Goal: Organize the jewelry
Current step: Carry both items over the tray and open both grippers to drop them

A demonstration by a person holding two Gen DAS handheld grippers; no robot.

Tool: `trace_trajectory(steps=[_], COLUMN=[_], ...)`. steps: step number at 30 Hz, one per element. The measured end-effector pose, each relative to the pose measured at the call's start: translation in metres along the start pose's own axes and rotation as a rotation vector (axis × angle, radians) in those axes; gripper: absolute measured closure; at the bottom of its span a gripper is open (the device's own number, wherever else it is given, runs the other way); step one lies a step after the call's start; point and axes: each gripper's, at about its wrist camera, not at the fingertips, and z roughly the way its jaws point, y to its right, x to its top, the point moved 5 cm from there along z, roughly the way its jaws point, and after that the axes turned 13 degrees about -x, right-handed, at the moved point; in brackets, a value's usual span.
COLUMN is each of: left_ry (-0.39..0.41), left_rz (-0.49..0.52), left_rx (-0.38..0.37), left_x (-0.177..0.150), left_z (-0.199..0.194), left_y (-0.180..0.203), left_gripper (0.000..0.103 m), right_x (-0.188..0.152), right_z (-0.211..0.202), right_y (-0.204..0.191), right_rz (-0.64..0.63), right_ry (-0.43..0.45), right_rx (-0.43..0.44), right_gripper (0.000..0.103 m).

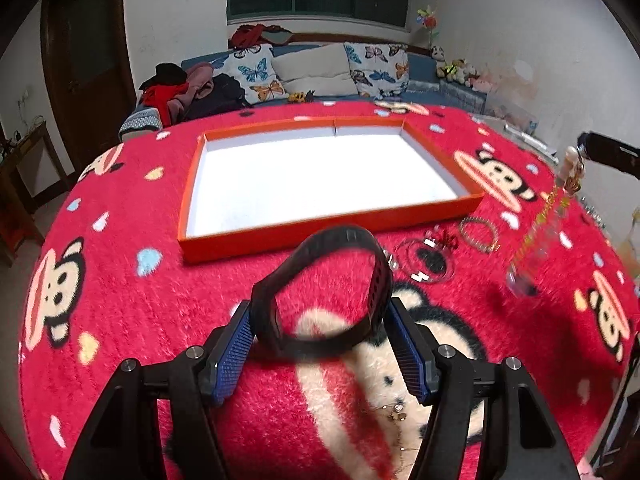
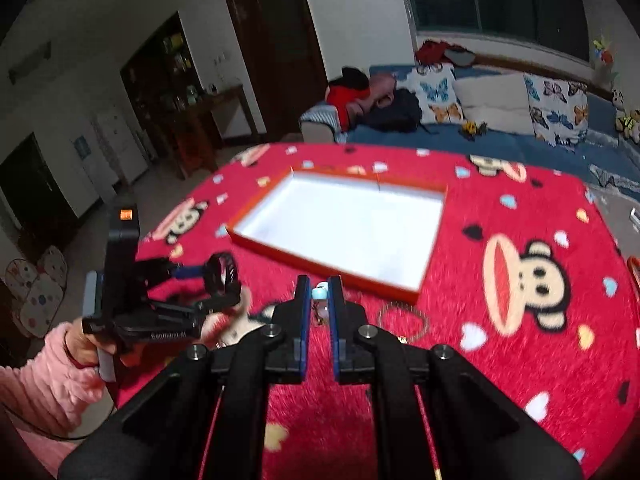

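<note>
My left gripper [image 1: 320, 312] is shut on a black wristband [image 1: 332, 272], held above the red blanket in front of the orange tray [image 1: 320, 236] with a white floor. In the right wrist view the left gripper [image 2: 208, 284] and the wristband [image 2: 222, 274] show at the left. My right gripper [image 2: 319, 288] is shut on a pale bead pendant [image 2: 320, 294]; in the left wrist view that pendant with its gold chain [image 1: 556, 208] hangs in the air at the right. The tray [image 2: 320, 262] lies ahead of the right gripper.
Bead bracelets [image 1: 478, 234] and thin clear rings [image 1: 428, 258] lie on the blanket right of the tray's near corner. A gold chain [image 1: 396, 416] lies under the left gripper. A bracelet [image 2: 402, 320] lies near the right fingers. A sofa stands beyond the table.
</note>
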Motion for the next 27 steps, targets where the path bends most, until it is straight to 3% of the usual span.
trace_trajectory(steps=[5,14,20,27], left_ry=[0.036,0.081,0.034,-0.063], left_rz=[0.005,0.046,0.042,0.025], left_rx=[-0.019,0.025,0.074,0.096], left_x=[0.022,0.093,0.125,0.126], left_z=[-0.016,-0.019,0.018,0.07], left_y=[-0.001,-0.021,-0.052,-0.077], left_gripper=[0.034,0.034,0.034,0.034], right_x=[0.026,0.071,0.074,0.058], right_z=[-0.007,0.015,0.059,0.097], right_y=[0.0,0.012,0.022,0.023], right_rz=[-0.006,-0.008,0.006,0.014], right_ry=[0.051,0.094,0.041,-0.034], right_rx=[0.007,-0.017,-0.041,-0.034], right_gripper=[0.094,0.094,0.094,0.094])
